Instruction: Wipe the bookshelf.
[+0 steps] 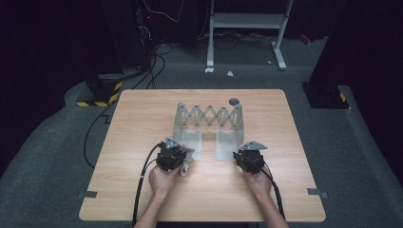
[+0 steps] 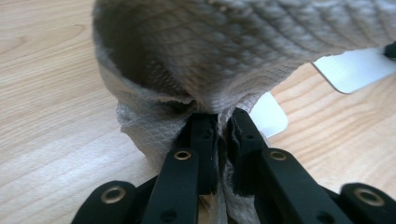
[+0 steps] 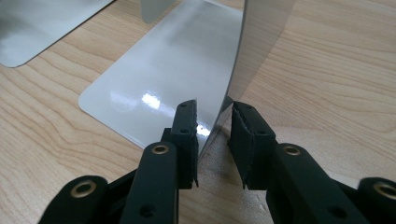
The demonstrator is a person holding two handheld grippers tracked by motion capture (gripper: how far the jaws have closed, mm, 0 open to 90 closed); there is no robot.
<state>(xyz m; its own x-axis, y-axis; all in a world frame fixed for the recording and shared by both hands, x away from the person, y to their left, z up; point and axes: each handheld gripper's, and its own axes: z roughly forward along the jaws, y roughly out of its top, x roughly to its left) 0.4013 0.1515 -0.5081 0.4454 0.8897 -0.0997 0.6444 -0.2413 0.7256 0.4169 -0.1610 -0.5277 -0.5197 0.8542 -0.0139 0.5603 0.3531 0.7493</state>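
Cloth (image 2: 224,60) between the black jaws of the left gripper (image 2: 223,122): grey-beige, quilted diamond grid. Metal rack (image 3: 187,70) astride the right gripper (image 3: 214,108) jaws: glossy silver-grey, plain. Table (image 3: 327,84) beneath both: light wood grain. Rivets on the jaws: brass-coloured.

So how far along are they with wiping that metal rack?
Setup looks done: the left gripper is clamped on a cloth, and the right gripper straddles the metal rack's upright plate to steady it. The cloth sits beside the base plate; the wiping itself seems left.
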